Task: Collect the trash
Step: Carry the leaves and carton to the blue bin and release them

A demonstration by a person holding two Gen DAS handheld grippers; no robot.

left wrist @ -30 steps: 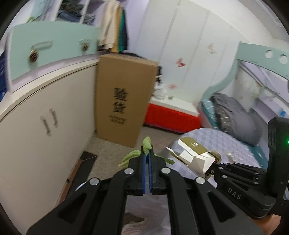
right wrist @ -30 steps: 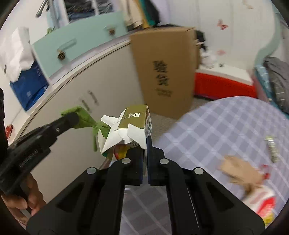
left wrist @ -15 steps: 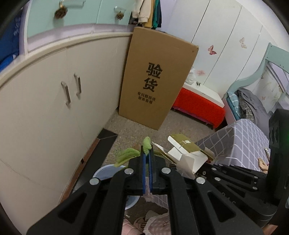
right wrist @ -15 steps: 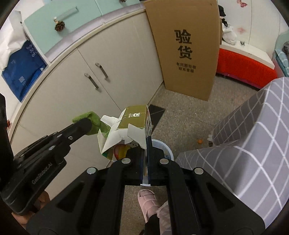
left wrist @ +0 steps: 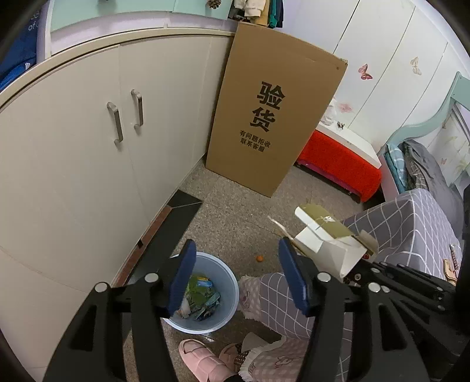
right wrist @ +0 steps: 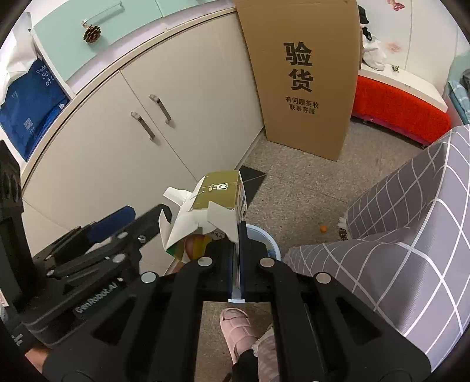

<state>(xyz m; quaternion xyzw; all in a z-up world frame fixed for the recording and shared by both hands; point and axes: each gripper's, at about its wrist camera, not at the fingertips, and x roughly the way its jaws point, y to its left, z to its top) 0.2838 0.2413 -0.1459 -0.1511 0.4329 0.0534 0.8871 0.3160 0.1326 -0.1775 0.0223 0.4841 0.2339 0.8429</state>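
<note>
Clamping the carton (right wrist: 211,211) by its edge, the right gripper (right wrist: 236,235) holds it above the bin (right wrist: 264,239), whose rim shows just past the jaws on the right. Left gripper (left wrist: 235,273) hangs spread and empty over the bin, with wrappers in it; the carton sits right of that, so the drop likely needs a small shift left.

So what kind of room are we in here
Most likely a bedroom in a home. A bed with rumpled bedding stands at the right, white wardrobe doors with butterfly stickers line the back wall, clothes hang above the cupboards, and a small blue bin sits on the floor.
</note>
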